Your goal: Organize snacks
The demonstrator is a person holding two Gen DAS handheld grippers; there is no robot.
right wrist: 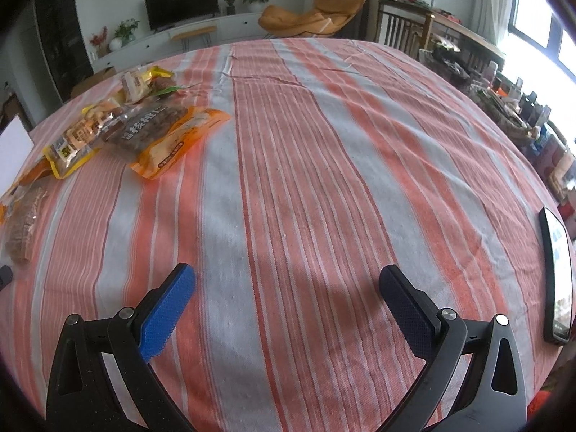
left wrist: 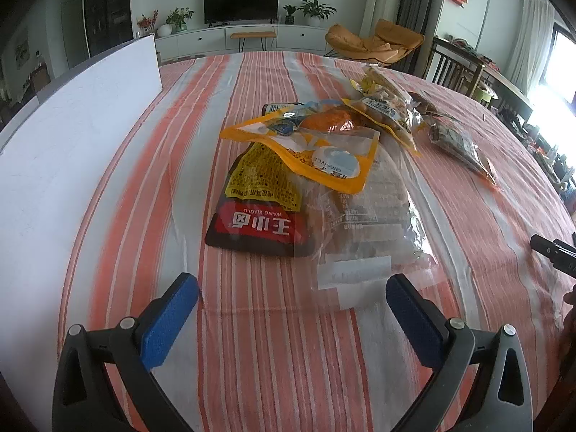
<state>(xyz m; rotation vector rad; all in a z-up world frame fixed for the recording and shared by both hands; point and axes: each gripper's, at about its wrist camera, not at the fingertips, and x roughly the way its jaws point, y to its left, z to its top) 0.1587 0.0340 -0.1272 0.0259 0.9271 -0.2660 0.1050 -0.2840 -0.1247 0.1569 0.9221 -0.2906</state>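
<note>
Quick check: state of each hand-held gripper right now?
Left hand-held gripper: open, holding nothing, just short of the snack packets.
Right hand-held gripper: open, holding nothing, over bare striped tablecloth.

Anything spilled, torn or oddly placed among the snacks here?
Nothing spilled or torn. The snack packets lie in a loose overlapping heap: the yellow orange-flavour pouch rests across the red-and-yellow packet and clear bag.

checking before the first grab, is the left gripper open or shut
Open. In the left wrist view the left gripper has its blue pads spread wide apart, nothing between them, just short of the clear bag.
</note>
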